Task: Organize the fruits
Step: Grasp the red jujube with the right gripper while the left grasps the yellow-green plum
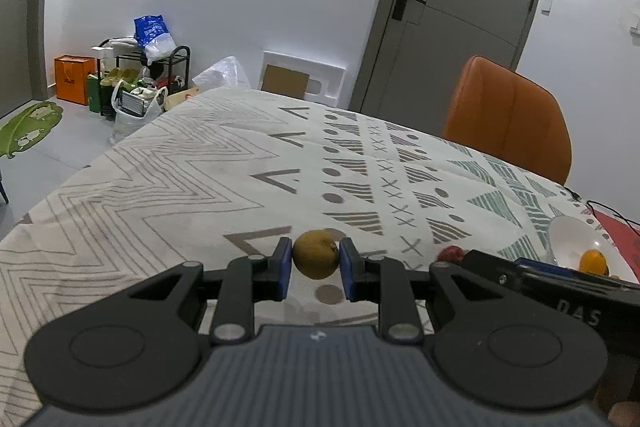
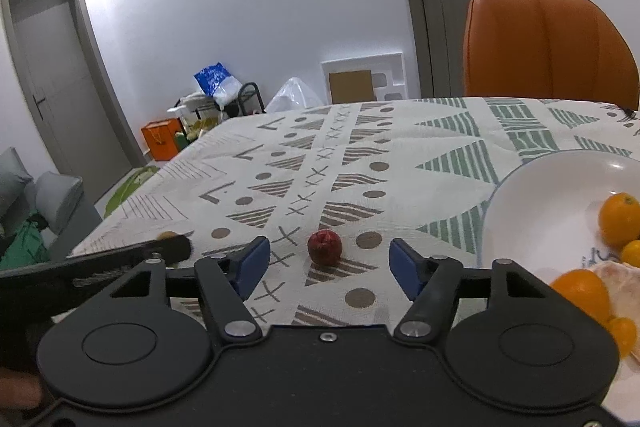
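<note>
A home: shoe rack (image 1: 154,75), doors, clothed table (image 2: 360,163).

On the worktop (image 2: 400,155), a small fruit (image 2: 324,247) lies ahead of my right gripper (image 2: 329,267). A bowl (image 2: 532,195) holding oranges (image 2: 619,219) sits to its right, a chair (image 2: 548,47) behind. Another fruit (image 1: 316,254) sits between my left gripper's (image 1: 316,269) fingers.

Patterned tablecloth (image 2: 400,147), red fruit (image 2: 324,247), white plate (image 2: 540,195)

plate (image 2: 520,195): cut off at right edge | red fruit (image 1: 451,253): half hidden behind right hand-held gripper (image 1: 496,269)
</note>
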